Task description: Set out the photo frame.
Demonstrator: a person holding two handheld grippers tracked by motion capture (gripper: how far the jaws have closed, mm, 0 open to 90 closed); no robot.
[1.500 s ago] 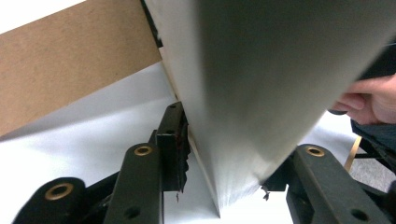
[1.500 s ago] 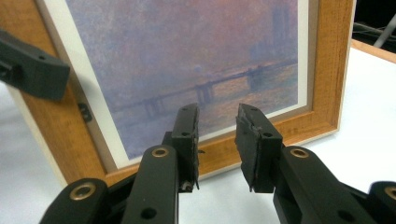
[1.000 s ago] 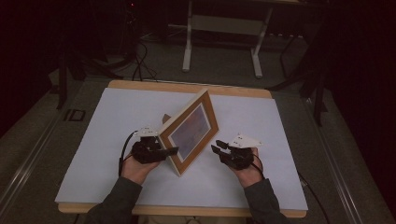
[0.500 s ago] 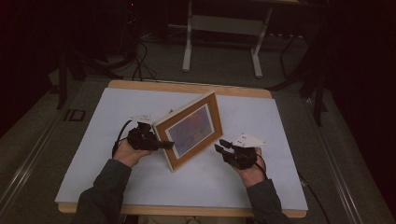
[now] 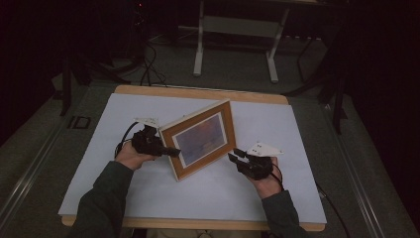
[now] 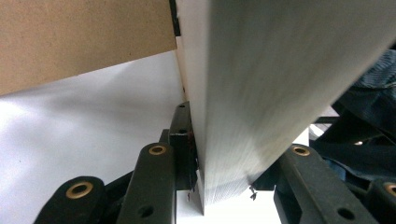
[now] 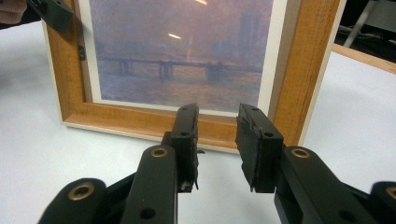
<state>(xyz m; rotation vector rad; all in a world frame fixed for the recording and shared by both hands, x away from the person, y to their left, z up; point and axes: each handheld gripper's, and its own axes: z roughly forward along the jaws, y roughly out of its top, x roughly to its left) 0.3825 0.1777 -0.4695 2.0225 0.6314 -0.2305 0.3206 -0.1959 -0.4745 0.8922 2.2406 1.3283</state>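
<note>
Frame [image 5: 203, 139] stands on its lower edge near the middle of the table [image 5: 297, 198], tilted, picture side toward the person. Wooden border, white mat, hazy print of a bridge over water.

Left gripper [image 5: 166, 150] at the frame's 9 o'clock side, jaws clamped across the frame's edge. In the left gripper view the pale side of the frame [image 6: 243, 102] runs straight up between the two jaws, both pads [image 6: 186, 140] against it as far as the blurred close-up allows. Brown backing board [image 6: 84, 37] shows at 11 o'clock in that view.

Right gripper [image 5: 236, 156] at the frame's 4 o'clock corner, just beside it, on the table side. Right gripper view: jaws part-open, a narrow gap, nothing between the pads [image 7: 186, 135]; frame's lower rail [image 7: 149, 122] lies beyond the tips, near, apart. Left gripper's jaw [image 7: 51, 11] bites the frame at 10 o'clock there.

Hands [image 5: 130, 157] hold both tools from 6 o'clock; dark green sleeves [image 5: 106, 198].
</note>
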